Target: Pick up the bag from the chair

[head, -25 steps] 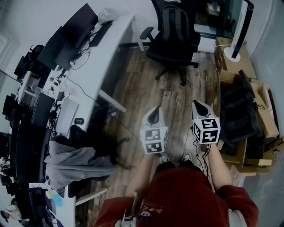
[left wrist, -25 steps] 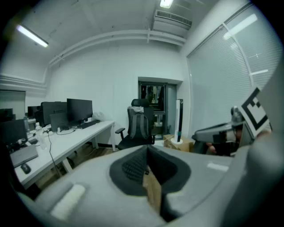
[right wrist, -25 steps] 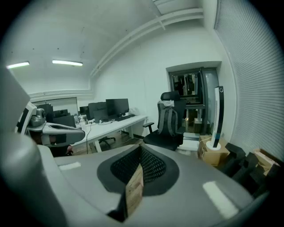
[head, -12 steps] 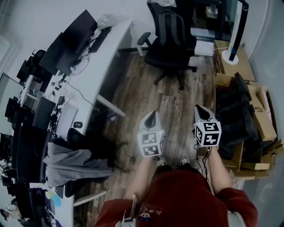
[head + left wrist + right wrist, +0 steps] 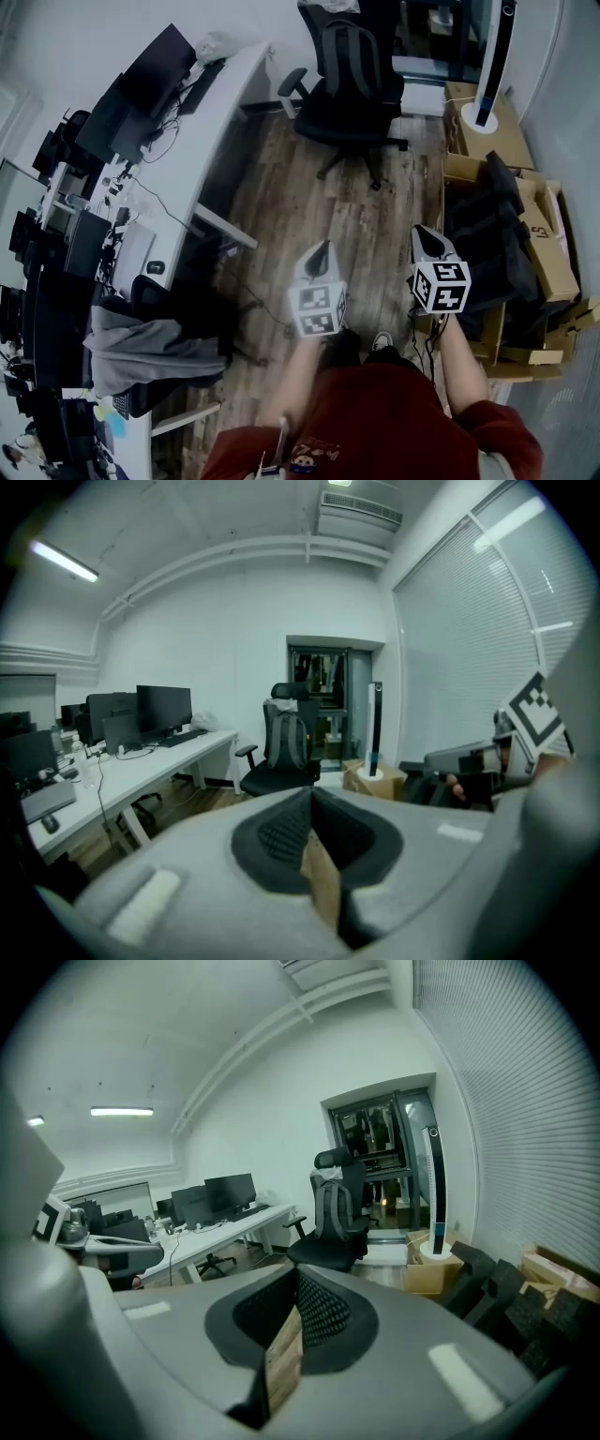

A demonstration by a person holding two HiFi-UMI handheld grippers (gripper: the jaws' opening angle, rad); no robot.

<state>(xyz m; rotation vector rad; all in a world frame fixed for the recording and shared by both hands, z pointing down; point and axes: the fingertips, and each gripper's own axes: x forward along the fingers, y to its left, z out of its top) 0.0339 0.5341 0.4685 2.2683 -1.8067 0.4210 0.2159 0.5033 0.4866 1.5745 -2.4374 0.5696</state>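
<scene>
A dark backpack (image 5: 351, 52) stands upright on the seat of a black office chair (image 5: 345, 117) at the far end of the wooden floor. The backpack (image 5: 288, 740) shows straight ahead in the left gripper view, and the backpack (image 5: 330, 1210) also shows ahead in the right gripper view. My left gripper (image 5: 322, 251) and right gripper (image 5: 423, 234) are held side by side over the floor, well short of the chair. Both are shut with nothing between their jaws.
A long white desk (image 5: 202, 131) with monitors and cables runs along the left. Another chair draped with a grey jacket (image 5: 150, 342) stands near left. Cardboard boxes (image 5: 548, 258) with black foam line the right wall, beside a tall white tower fan (image 5: 494, 56).
The person has stepped forward over the floor, and both grippers have moved with them toward the chair. Their jaws stayed shut.
</scene>
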